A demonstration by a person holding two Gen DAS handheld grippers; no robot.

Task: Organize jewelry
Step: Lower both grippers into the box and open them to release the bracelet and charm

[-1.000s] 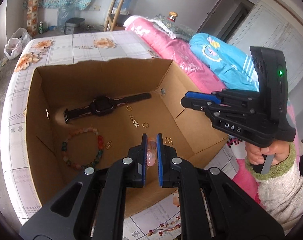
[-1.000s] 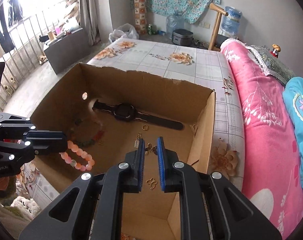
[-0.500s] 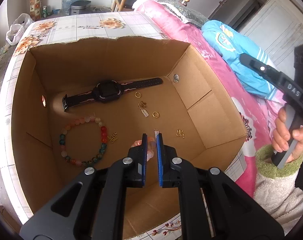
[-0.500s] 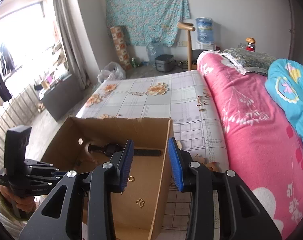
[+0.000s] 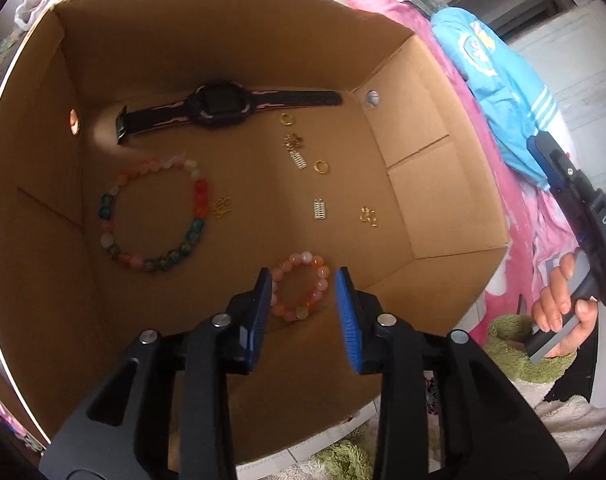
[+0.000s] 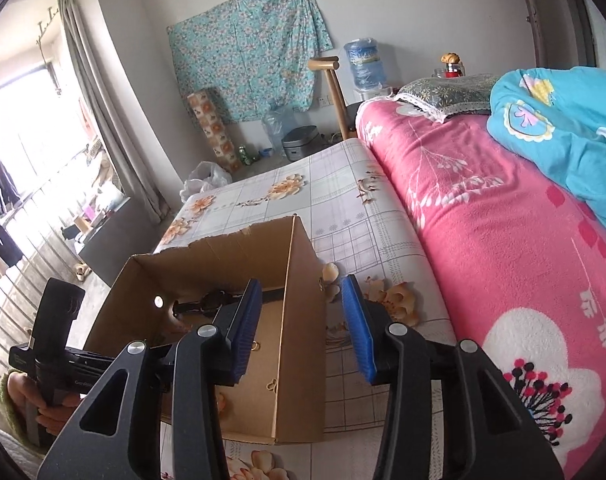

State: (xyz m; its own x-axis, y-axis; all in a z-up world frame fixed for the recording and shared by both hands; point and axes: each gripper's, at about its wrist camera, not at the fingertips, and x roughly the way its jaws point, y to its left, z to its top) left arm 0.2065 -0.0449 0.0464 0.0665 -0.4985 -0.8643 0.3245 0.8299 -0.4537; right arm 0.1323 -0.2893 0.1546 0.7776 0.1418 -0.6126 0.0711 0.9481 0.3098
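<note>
A pink bead bracelet (image 5: 301, 286) lies on the floor of the cardboard box (image 5: 443, 184), between the open fingers of my left gripper (image 5: 303, 292), which holds nothing. Also in the box are a multicoloured bead bracelet (image 5: 153, 216), a black watch (image 5: 223, 106) and several small gold pieces (image 5: 322, 166). My right gripper (image 6: 301, 320) is open and empty, raised outside the box's right wall (image 6: 299, 320); it also shows at the right of the left wrist view (image 5: 575, 208).
The box stands on a floral tablecloth (image 6: 343, 216). A bed with a pink blanket (image 6: 503, 240) and a blue quilt (image 6: 563, 128) runs along the right. A water bottle (image 6: 363, 64) and a wooden chair (image 6: 335, 80) stand by the far wall.
My left gripper went down into the box, opened and let go of the pink bracelet, which now lies on the floor. My right gripper opened and drew up and out to the right.
</note>
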